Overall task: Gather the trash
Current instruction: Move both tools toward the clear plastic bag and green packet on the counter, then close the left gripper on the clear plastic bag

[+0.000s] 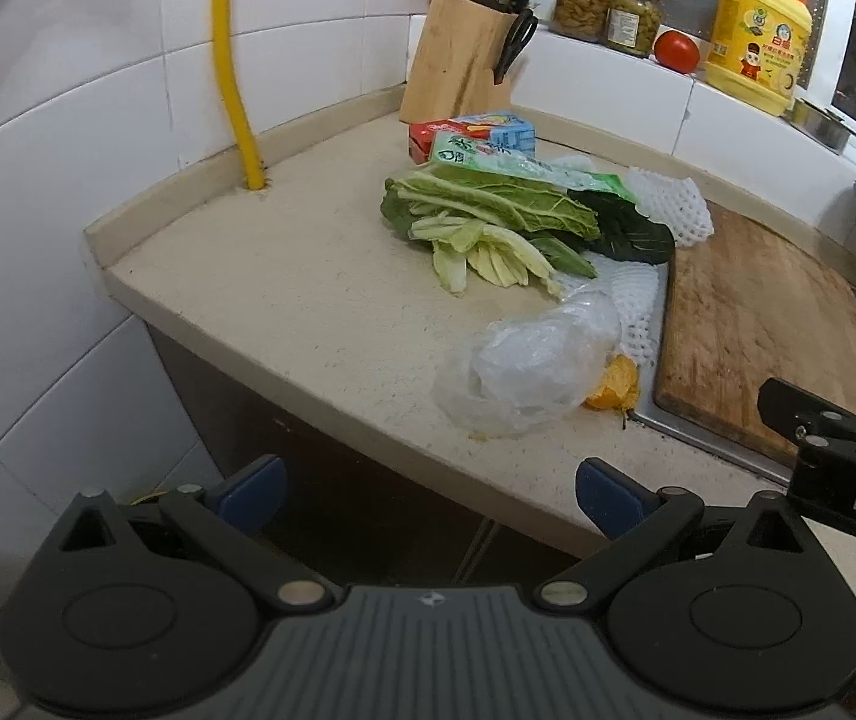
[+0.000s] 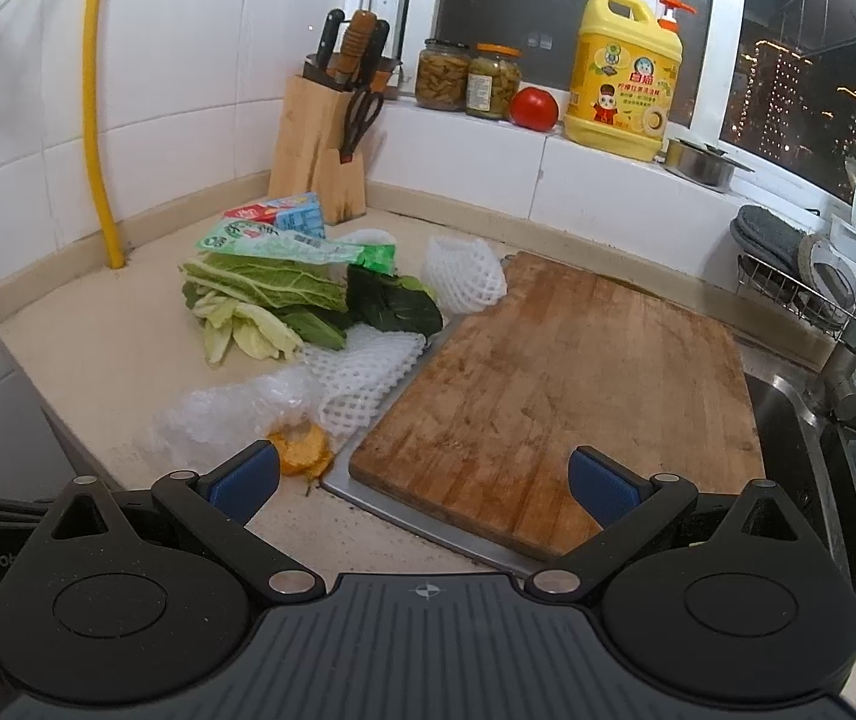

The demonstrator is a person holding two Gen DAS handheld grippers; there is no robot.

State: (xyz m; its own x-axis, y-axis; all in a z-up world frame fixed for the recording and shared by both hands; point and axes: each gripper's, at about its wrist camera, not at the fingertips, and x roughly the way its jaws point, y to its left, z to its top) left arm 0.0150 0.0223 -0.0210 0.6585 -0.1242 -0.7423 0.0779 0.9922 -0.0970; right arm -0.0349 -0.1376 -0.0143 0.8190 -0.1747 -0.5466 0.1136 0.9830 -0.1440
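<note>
The crumpled plastic bag (image 1: 533,363) lies at the near end of the trash pile, ahead and slightly right of the left gripper (image 1: 431,495), its long axis running near-left to far-right. The orange peel (image 2: 301,449) sits just beside the right gripper (image 2: 425,483). Both jaws are held wide apart and empty. The pile rests on the beige countertop (image 1: 284,294), left of the cutting board (image 2: 566,384), in a tiled kitchen corner.

I see even, dim indoor light, night outside the window (image 2: 812,84), sharp focus, fisheye bending and dark corners.
</note>
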